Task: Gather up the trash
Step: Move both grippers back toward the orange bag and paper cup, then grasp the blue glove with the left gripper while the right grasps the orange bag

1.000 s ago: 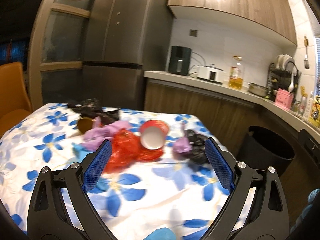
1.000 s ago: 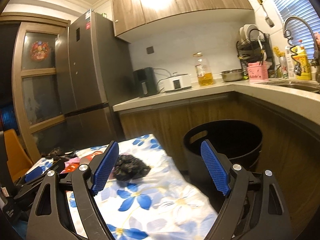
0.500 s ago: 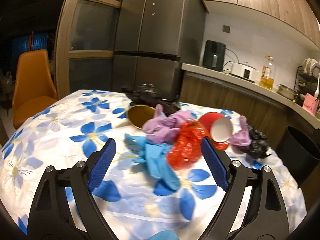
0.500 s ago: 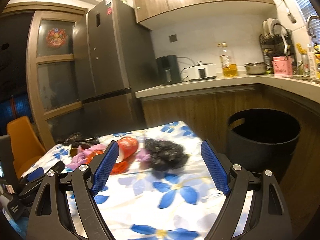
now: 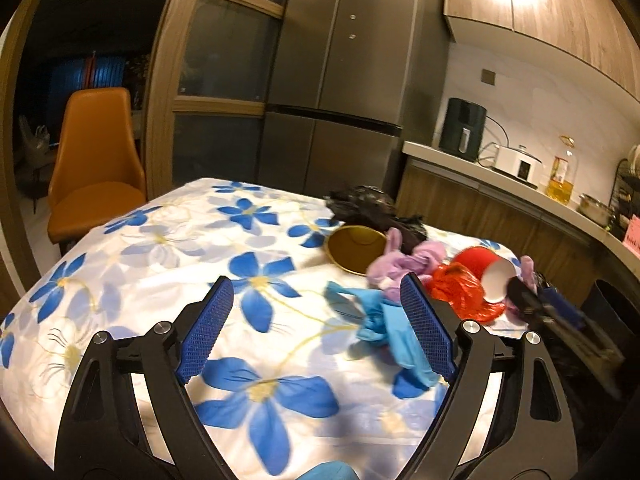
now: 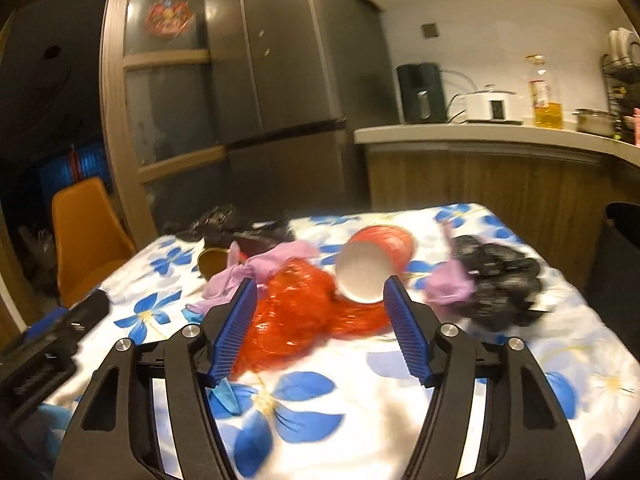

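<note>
- Step in hand: approach to the trash; the right gripper (image 6: 318, 312) is closing, nothing gripped yet; the red plastic bag (image 6: 292, 312) lies between and just beyond its jaws, the red cup (image 6: 372, 264) behind.
- The left gripper (image 5: 316, 332) hangs released, empty; the blue glove (image 5: 384, 324) lies just ahead, to its right.
- Next: probably ease the right gripper forward and pinch the bag.

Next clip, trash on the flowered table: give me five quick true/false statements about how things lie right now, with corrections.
1. The red paper cup lies on its side. True.
2. The right gripper grips the red plastic bag. False: its jaws are closing but hold nothing yet.
3. The left gripper is empty. True.
4. The blue glove lies inside the black bin. False: it lies on the tablecloth.
5. An orange chair stands beside the table. True.
</note>
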`<control>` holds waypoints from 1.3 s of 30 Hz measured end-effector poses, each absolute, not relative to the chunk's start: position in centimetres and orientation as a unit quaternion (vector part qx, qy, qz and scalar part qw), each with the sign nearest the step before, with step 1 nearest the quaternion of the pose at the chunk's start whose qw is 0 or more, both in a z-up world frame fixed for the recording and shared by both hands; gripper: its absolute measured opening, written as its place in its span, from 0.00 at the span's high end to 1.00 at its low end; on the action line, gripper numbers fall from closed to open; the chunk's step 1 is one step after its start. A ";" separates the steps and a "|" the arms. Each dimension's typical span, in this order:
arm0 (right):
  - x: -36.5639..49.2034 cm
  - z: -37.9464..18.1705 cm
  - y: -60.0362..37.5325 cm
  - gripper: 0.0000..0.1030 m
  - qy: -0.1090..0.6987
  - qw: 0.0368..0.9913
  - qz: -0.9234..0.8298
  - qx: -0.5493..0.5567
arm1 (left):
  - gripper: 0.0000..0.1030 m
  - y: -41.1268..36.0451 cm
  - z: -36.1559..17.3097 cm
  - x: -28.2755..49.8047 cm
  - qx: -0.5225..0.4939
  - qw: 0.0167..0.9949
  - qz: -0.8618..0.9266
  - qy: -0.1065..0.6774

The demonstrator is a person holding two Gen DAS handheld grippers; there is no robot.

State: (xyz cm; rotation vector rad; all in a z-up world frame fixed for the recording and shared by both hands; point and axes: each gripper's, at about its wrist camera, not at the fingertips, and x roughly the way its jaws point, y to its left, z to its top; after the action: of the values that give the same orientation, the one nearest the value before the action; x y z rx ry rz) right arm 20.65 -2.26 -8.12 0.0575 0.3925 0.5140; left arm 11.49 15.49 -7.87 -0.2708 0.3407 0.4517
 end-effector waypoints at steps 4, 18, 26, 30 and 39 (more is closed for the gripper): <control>22.2 -9.2 -0.3 0.45 0.221 0.940 0.260 0.016 | 0.19 16.5 -7.8 11.1 -0.142 0.950 0.223 0.165; 21.2 -8.9 0.5 0.94 0.221 0.931 0.290 -0.010 | 0.19 16.8 -8.0 11.3 -0.144 0.953 0.206 0.171; 18.2 -6.3 -4.2 0.94 0.176 0.945 0.275 0.022 | 0.22 15.2 -8.8 12.7 -0.154 0.953 0.178 0.191; 17.2 -5.3 -6.7 0.94 0.160 0.951 0.261 0.042 | 0.24 14.2 -9.3 13.9 -0.150 0.953 0.170 0.203; 16.1 -4.1 -10.1 0.94 0.141 0.958 0.244 0.054 | 0.58 13.8 -11.7 18.4 -0.161 0.934 0.153 0.280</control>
State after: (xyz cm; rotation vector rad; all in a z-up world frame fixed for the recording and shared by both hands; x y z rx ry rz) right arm 16.13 -10.06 -4.12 0.1093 0.2859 0.4941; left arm 18.42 13.75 -11.73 -0.3294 0.5725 0.3131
